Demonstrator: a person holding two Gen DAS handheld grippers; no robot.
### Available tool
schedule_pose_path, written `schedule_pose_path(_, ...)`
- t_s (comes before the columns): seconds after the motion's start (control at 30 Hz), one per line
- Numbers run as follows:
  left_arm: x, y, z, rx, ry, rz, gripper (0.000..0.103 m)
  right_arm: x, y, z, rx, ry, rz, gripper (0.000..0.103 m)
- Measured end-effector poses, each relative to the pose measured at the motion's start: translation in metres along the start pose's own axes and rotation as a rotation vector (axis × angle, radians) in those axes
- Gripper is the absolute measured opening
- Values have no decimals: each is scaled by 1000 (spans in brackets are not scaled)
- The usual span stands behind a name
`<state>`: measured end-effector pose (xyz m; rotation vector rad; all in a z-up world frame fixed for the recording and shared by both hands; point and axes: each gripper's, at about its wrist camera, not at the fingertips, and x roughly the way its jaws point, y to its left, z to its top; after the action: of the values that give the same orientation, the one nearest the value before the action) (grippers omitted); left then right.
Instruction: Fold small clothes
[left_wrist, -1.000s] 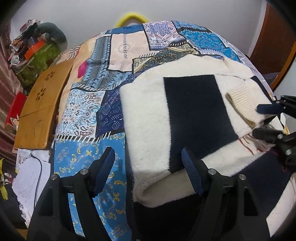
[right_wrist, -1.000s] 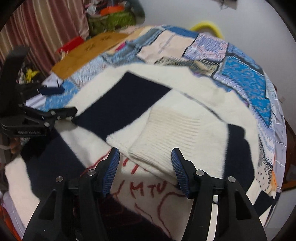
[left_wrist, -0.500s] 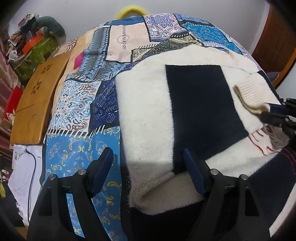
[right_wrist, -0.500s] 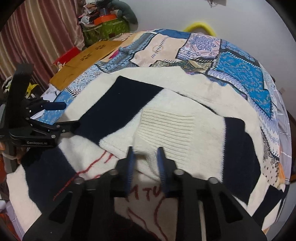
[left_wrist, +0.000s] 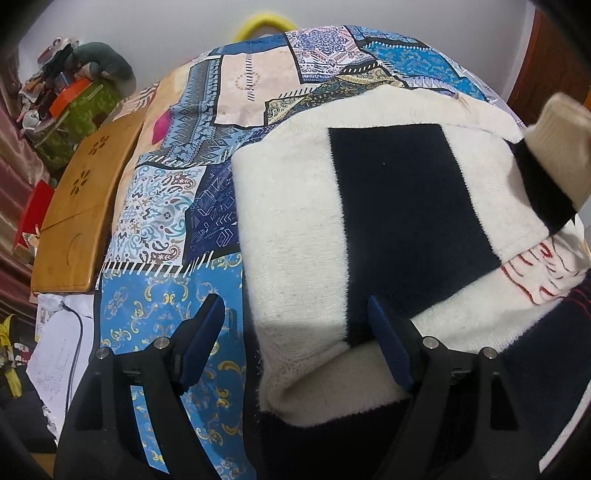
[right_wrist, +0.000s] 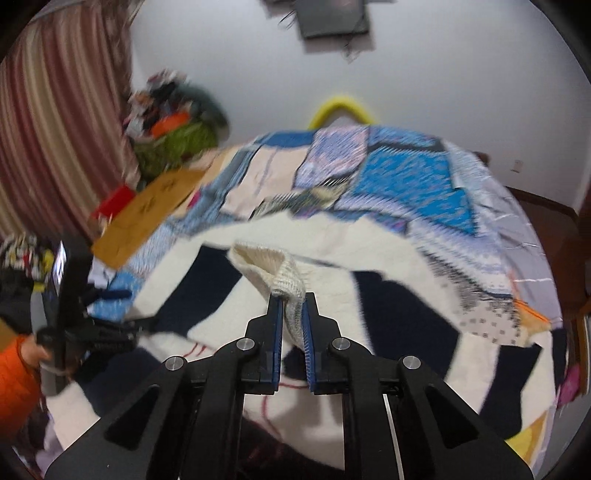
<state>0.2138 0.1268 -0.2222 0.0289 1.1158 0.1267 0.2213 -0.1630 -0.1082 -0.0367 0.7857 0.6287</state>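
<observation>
Through my left camera, my left tongs (left_wrist: 295, 343) are hanging wide open at 6 o'clock over the sweater (left_wrist: 295, 206) spread on the quilt (left_wrist: 162, 221), ready to steady it. Through my right camera, my right tongs (right_wrist: 293, 314) are gripping the cuff (right_wrist: 284, 280), now raised off the sweater for folding; half a second ago it lay low.

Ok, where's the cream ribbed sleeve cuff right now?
The cream ribbed sleeve cuff is pinched in the right tongs, lifted above the cream-and-navy sweater; in the left wrist view it hangs at the far right edge.
</observation>
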Motion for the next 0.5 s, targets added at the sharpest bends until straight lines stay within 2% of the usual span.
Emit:
schedule_pose_path(0.17, 0, -1, 0, -5, 3, 9, 81, -27, -30, -4, 103, -69, -53, 9)
schedule_pose_path(0.5, -6, -3, 1, 0, 7, 31, 82, -46, -77, -38, 283, -62, -107, 9)
